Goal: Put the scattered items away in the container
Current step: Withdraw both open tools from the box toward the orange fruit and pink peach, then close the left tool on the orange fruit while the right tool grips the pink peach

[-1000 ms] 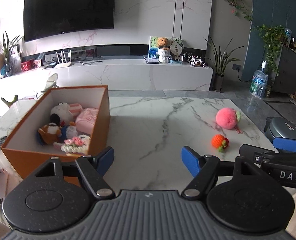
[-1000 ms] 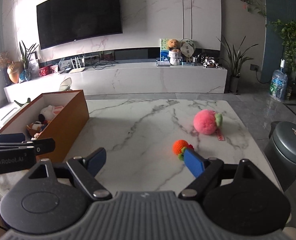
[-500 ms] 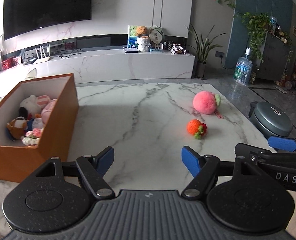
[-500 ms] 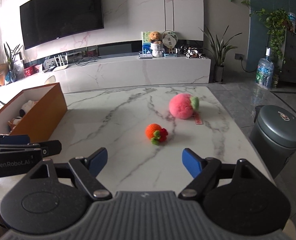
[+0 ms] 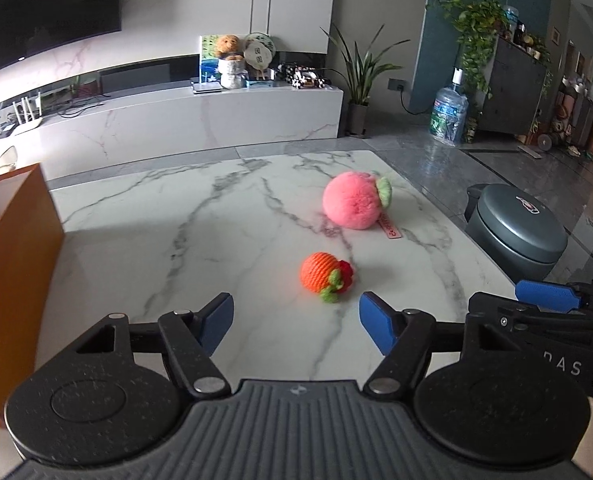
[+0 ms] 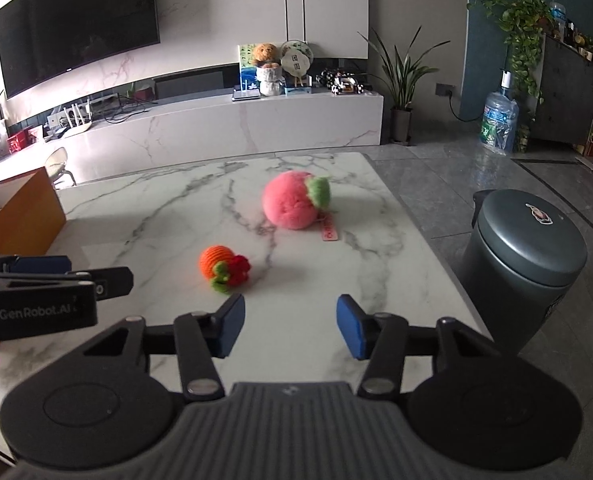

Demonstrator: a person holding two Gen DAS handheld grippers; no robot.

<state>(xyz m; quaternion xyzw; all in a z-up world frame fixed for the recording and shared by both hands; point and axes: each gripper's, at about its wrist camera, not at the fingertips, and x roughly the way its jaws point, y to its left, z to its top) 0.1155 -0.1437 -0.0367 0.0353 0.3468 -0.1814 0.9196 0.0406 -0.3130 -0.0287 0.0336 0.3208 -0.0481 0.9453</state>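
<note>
Now the crocheted orange toy (image 5: 321,277) lies on the marble table (image 5: 216,240), just ahead of the left gripper (image 5: 295,322), whose jaws are closing, still empty. The right gripper (image 6: 289,327), also closing on nothing, faces the pink plush peach (image 6: 292,200), farther ahead.

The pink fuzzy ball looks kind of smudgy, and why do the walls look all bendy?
In the right wrist view the pink plush ball and the orange crochet toy are slightly blurred; in the left wrist view they look only a little sharper. In both views the fisheye lens bends the wall panels and the marble table edges, and the corners go dark.
</note>
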